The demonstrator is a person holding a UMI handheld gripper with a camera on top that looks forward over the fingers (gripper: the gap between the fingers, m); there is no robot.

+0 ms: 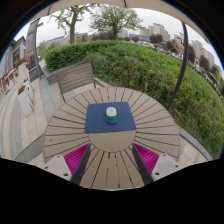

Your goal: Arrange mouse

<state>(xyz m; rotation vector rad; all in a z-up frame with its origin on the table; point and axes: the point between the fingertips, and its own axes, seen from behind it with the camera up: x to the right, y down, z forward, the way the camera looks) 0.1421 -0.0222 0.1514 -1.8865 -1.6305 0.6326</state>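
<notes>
A small teal-and-white mouse lies on a dark blue mouse mat at the middle of a round slatted wooden table. My gripper is above the near part of the table, short of the mat. Its two fingers with magenta pads stand wide apart with only bare slats between them. The mouse is beyond the fingers, roughly centred between them.
A wooden bench stands behind the table on the left. A hedge and grass lie beyond, with a thin tree trunk to the right. Paving and some furniture lie to the left.
</notes>
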